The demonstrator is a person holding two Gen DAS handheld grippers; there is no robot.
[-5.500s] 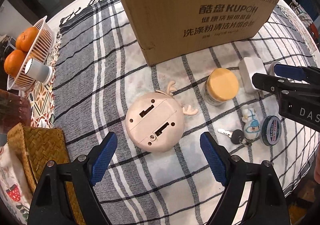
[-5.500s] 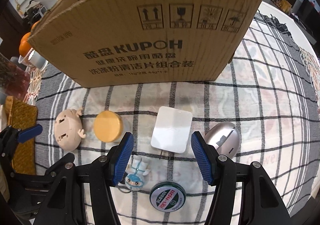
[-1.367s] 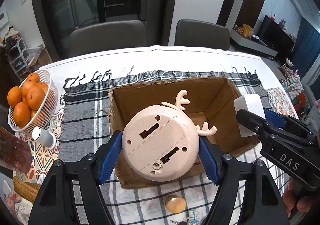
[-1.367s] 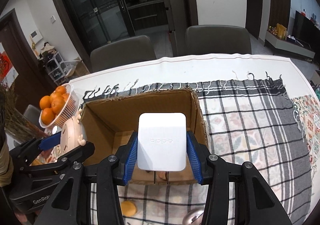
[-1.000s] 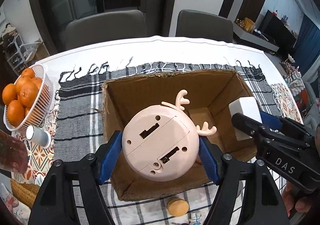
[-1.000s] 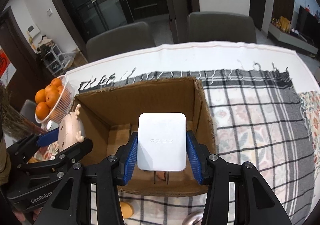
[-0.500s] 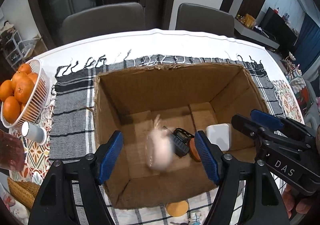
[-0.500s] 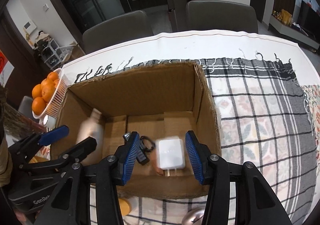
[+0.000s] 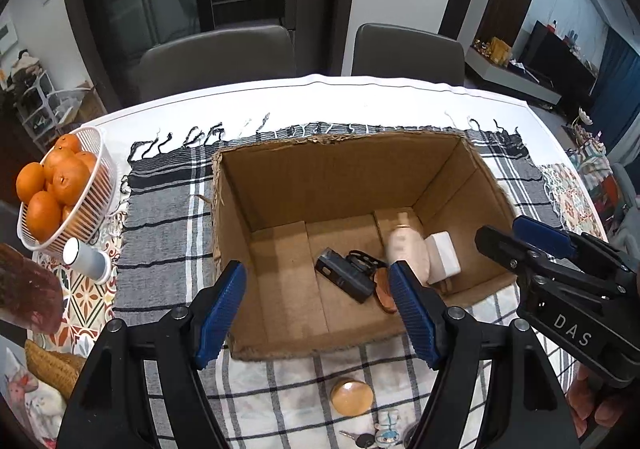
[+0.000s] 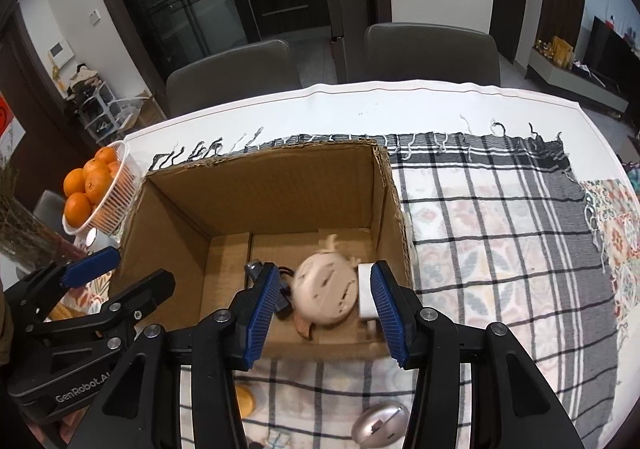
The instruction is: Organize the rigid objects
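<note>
An open cardboard box [image 9: 280,185] [image 10: 264,185] stands on the checked cloth. Inside lie the pink deer toy [image 9: 406,251] [image 10: 325,291], the white charger [image 9: 442,257] [image 10: 366,291], a black device [image 9: 344,279] and a brown item [image 9: 386,291]. My left gripper [image 9: 316,313] is open and empty above the box's near wall. My right gripper [image 10: 322,315] is open and empty above the box's near right part; it also shows in the left wrist view [image 9: 528,241].
On the cloth in front of the box lie a yellow-lidded jar [image 9: 351,396], a small figure with keys [image 9: 384,431] and a silver mouse [image 10: 380,425]. A basket of oranges [image 9: 60,189] and a small cup [image 9: 86,259] stand left. Two chairs [image 9: 216,57] stand behind the table.
Both grippers held the toy and charger over the box, then opened. The pink toy and white charger fell into the box; the toy has rolled right against the charger.
</note>
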